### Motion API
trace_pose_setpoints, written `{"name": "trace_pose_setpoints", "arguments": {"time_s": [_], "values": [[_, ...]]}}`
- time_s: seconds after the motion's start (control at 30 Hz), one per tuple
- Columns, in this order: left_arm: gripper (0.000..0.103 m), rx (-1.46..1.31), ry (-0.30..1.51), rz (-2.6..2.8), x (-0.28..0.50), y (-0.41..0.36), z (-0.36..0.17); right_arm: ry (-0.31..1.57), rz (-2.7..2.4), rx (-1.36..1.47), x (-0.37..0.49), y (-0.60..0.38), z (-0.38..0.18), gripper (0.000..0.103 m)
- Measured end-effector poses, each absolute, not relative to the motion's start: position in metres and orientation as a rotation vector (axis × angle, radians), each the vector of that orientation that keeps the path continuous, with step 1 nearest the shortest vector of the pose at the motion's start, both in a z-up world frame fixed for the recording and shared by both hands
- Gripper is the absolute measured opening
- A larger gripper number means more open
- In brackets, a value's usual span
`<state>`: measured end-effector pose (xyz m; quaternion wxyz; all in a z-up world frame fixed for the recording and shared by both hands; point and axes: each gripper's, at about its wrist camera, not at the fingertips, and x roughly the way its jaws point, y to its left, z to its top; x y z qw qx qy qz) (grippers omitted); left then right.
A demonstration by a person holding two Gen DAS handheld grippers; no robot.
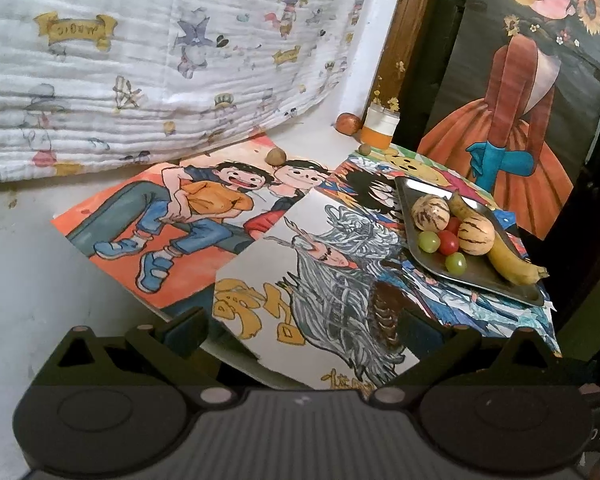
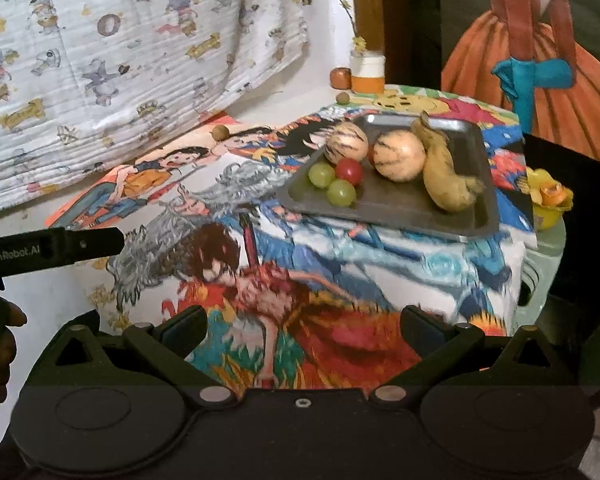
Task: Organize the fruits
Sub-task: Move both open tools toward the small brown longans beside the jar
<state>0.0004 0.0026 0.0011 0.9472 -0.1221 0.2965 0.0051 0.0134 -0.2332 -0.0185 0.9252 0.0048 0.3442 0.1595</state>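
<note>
A: What covers the bench (image 1: 16,240)?
B: Painted posters (image 1: 204,216), with a metal tray (image 2: 396,204) lying on them at the right.
A: And the fruit?
B: On the tray: a banana (image 2: 444,176), two striped melons (image 2: 398,156), green grapes (image 2: 341,193), a cherry tomato (image 2: 349,171).
A: The grippers?
B: Left gripper (image 1: 300,326) and right gripper (image 2: 302,330) both hang spread and empty, short of the tray.
</note>
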Motion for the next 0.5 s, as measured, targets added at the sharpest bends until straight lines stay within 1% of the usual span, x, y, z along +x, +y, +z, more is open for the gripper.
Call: {"name": "trace_pose_setpoints", "arguments": {"time_s": [0.2,0.33,0.5], "values": [[0.103,-0.187,0.587,0.025,0.021,0.011,0.014,0.657,0.41,-0.041,0.051,-0.225,0.017,0.102],[0.103,-0.148,0.569,0.059,0.046,0.022,0.029,0.609,0.501,-0.084,0.088,-0.217,0.058,0.102],[0.103,-0.168,0.559,0.075,0.09,0.041,0.047,0.612,0.61,-0.065,0.157,-0.198,0.11,0.102]]}}
